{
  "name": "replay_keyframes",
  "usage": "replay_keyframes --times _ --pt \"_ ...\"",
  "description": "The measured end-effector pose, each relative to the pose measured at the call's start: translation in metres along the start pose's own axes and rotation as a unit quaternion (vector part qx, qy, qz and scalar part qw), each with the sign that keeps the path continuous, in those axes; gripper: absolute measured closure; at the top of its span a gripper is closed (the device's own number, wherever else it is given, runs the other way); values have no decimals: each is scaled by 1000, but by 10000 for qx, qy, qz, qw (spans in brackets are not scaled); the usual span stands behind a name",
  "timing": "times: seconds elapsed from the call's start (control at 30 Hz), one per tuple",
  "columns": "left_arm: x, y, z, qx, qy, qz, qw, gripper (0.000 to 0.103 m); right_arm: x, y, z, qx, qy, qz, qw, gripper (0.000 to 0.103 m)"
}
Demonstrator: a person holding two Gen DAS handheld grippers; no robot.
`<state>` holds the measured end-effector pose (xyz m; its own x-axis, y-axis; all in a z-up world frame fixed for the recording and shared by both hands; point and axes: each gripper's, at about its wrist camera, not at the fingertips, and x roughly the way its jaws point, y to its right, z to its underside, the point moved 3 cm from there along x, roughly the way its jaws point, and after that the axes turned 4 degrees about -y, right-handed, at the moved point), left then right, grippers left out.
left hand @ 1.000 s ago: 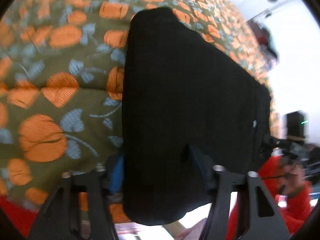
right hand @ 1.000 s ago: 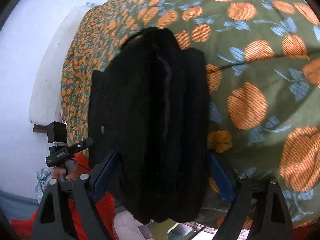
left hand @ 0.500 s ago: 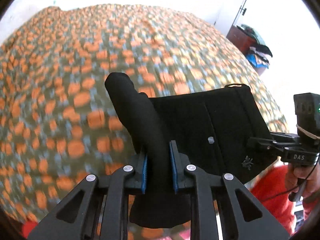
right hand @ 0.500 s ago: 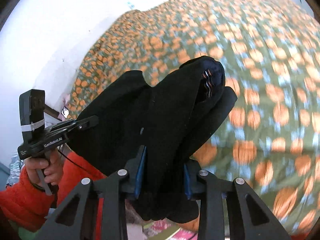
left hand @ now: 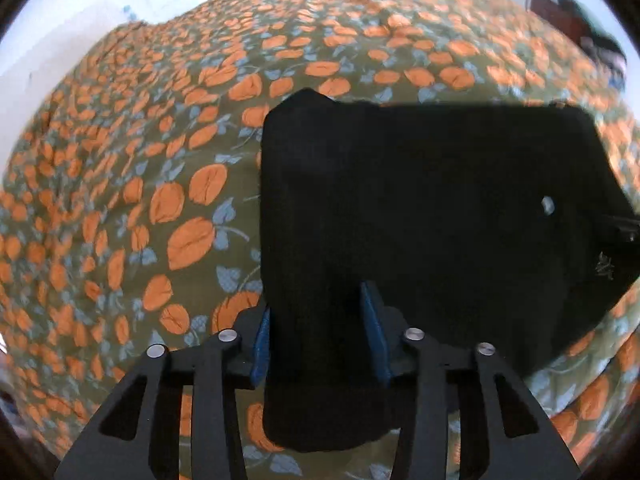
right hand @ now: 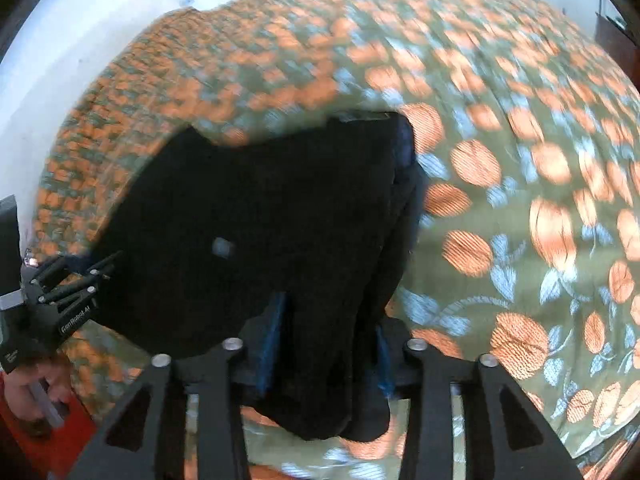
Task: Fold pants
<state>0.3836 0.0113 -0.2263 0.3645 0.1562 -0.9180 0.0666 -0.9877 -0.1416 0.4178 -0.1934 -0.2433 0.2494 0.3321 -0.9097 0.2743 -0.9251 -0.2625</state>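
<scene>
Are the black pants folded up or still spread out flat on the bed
Folded. The black pants form a compact block on the floral bedspread, stacked layers showing along one edge, with the left claw and right claw each gripping an end.

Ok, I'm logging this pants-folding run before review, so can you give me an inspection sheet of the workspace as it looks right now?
Surface: bedspread, olive with an orange and blue print, lightly rumpled.
Job's things: black pants, folded into a thick bundle, one end in each set of tongs.
Clutter: nothing seen on the bedspread.
Grippers: left tongs stand apart around the pants' edge, blue pads beside the cloth; whether they pinch it cannot be told. Right tongs the same at the other end.
Cables: nothing seen.
Surroundings: white wall behind the bed; dark furniture at the far right, blurred; a red sleeve at the lower left.
</scene>
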Motion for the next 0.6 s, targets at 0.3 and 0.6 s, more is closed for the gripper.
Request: replay_keyframes --times 0.3,0.6 --pt "-105 -17 60 135 903 -337 9953 6 -104 -16 42 -490 714 362 9956 7" --pt "-148 3 109 -142 718 -37 9973 6 -141 -66 136 -1168 834 861 9859 0"
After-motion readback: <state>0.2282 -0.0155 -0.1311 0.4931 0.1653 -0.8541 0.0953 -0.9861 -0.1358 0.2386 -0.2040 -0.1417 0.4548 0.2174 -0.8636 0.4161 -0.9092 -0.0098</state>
